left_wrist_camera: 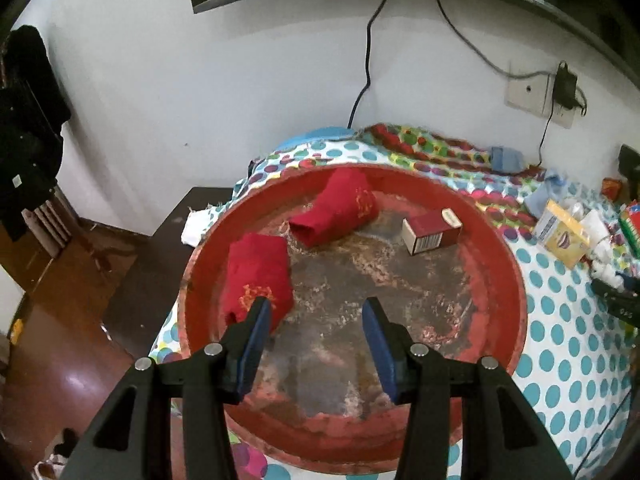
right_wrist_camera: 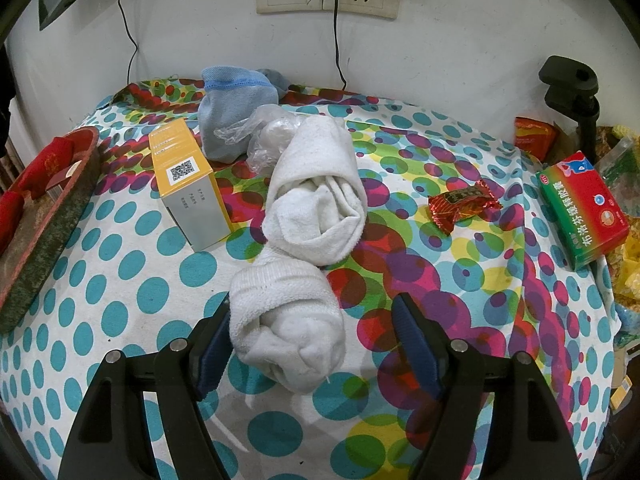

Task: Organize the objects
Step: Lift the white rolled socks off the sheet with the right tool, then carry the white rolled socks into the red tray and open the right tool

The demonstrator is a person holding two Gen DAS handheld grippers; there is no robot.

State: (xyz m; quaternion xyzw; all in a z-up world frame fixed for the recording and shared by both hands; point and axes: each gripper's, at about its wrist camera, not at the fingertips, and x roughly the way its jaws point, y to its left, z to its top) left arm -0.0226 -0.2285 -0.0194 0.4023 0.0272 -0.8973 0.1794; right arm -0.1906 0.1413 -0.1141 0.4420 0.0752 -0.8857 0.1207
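In the left wrist view a round red tray (left_wrist_camera: 516, 280) holds two rolled red socks (left_wrist_camera: 258, 276) (left_wrist_camera: 340, 208) and a dark red box (left_wrist_camera: 432, 230). My left gripper (left_wrist_camera: 318, 312) is open and empty above the tray's near part, its left finger beside the near red sock. In the right wrist view my right gripper (right_wrist_camera: 312, 316) is open around a rolled white sock (right_wrist_camera: 288, 324) on the dotted cloth; the sock lies against the left finger. A second white sock (right_wrist_camera: 316, 200) lies just beyond it.
A yellow box (right_wrist_camera: 188, 184), a blue-grey sock (right_wrist_camera: 234, 112), a plastic bag (right_wrist_camera: 264, 136), a red candy wrapper (right_wrist_camera: 462, 204) and a green-red medicine box (right_wrist_camera: 582, 212) lie on the cloth. The tray's rim (right_wrist_camera: 48, 224) is at left. Wall sockets and cables stand behind.
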